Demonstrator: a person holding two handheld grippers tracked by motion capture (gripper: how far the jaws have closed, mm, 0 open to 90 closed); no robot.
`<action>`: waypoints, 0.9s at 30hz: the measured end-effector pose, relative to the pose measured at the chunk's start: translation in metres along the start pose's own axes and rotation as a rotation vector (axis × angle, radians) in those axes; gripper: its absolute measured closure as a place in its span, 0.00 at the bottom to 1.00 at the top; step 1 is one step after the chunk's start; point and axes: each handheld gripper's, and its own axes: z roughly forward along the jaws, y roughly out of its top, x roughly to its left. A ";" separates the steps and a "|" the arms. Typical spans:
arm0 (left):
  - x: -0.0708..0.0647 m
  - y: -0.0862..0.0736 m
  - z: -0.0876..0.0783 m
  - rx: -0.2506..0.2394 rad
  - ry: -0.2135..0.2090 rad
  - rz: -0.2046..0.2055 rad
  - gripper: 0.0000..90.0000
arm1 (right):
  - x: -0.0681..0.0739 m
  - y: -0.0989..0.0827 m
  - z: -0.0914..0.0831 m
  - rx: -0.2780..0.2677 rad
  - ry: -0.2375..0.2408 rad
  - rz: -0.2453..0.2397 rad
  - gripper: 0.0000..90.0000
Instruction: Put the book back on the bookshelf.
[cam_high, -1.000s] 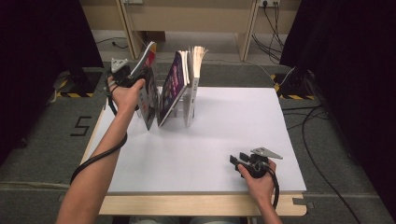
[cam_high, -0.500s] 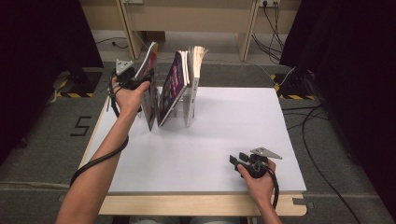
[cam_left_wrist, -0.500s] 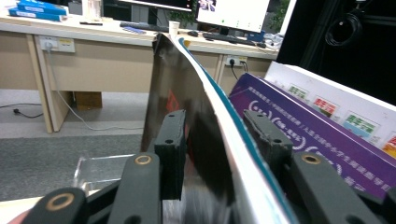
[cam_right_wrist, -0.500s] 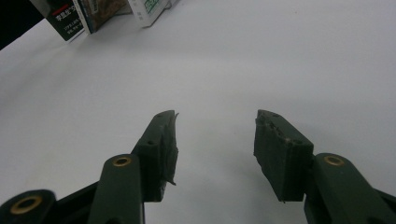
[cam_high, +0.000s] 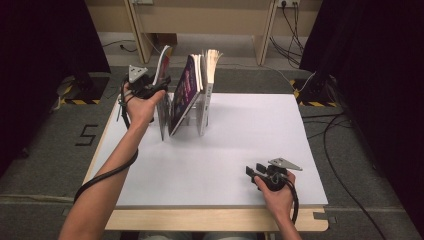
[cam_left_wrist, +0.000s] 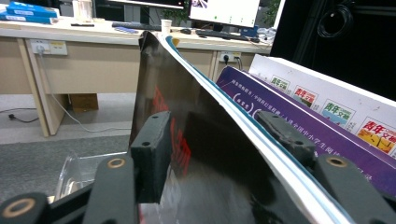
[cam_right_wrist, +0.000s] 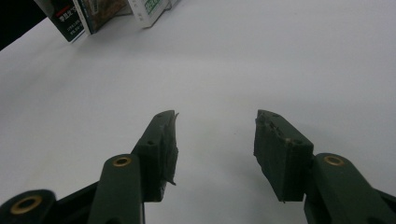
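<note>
A white worktop (cam_high: 220, 150) is set on grey carpet, with dark curtains to the left and right and pale wooden desks with wall sockets at the far side. At the far left of the worktop a clear rack (cam_high: 197, 112) holds several books leaning to the right. The leftmost, a thin glossy dark book (cam_left_wrist: 187, 140), is straddled at its top by the left gripper (cam_high: 152, 90); the jaws have just been opening and are now spread wide, with one pad seen just clear of the cover and the book's edge lying against the other. Compared with a second ago, the left hand is placed slightly farther left, and the book stands in the same slot. The right gripper (cam_right_wrist: 215, 140) is rested near the right front edge, held apart over bare surface, unchanged.
</note>
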 end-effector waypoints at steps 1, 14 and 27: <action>0.000 0.000 -0.001 -0.001 0.002 0.000 0.49 | 0.000 0.000 0.000 0.000 0.000 0.000 0.54; 0.001 -0.011 -0.009 0.006 -0.003 0.021 0.46 | 0.001 0.000 0.001 0.003 0.001 -0.002 0.54; -0.008 -0.018 -0.018 0.003 -0.024 0.051 0.43 | 0.001 -0.001 0.001 0.002 0.001 -0.003 0.54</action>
